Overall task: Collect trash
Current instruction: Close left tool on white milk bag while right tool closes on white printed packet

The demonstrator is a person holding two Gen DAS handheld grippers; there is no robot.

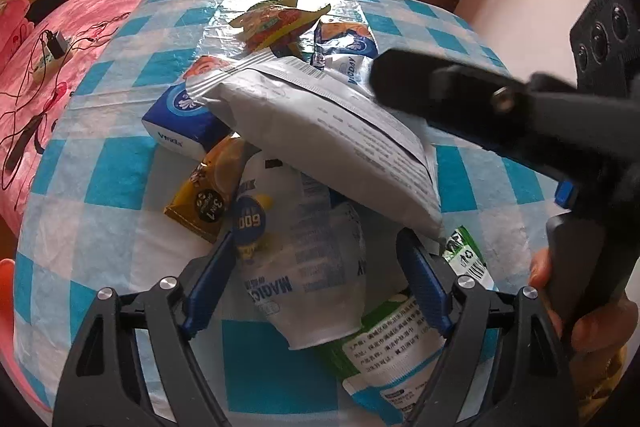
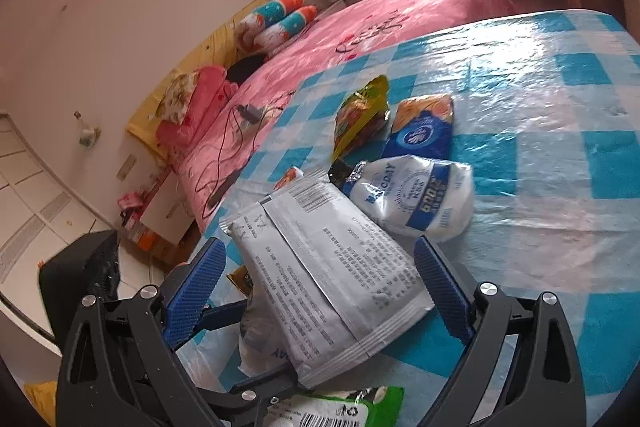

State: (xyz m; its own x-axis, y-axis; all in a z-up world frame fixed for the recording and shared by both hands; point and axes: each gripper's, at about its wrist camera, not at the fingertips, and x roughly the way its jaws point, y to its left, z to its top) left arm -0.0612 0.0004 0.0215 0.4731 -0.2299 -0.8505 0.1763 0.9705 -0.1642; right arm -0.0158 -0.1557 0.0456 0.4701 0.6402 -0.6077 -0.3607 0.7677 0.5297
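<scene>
Centrally, on the tabletop covered with a blue-and-white checked plastic cloth, lies a loose heap of empty snack and tissue packaging; no bin or bag to receive it shows in either view. Uppermost is a flat grey foil pouch with printed text and a barcode, lying slantwise over the other pieces. Beneath it sits a crumpled white-and-blue "MAGIC" wrapper, flanked by a yellow sachet and overlapping a green-and-white packet. A blue tissue pack lies under the pouch's far corner. Farther off rest a white-and-blue tissue bag, an orange-and-blue tissue pack and a yellow-red snack wrapper; whether any of these still holds contents cannot be told. The left gripper stands spread, its blue pads either side of the "MAGIC" wrapper without pressing it. The right gripper is likewise spread, its pads flanking the grey pouch and apart from it. A hand grips the right tool's handle. Behind the tabletop stands a bed with a pink cover.
</scene>
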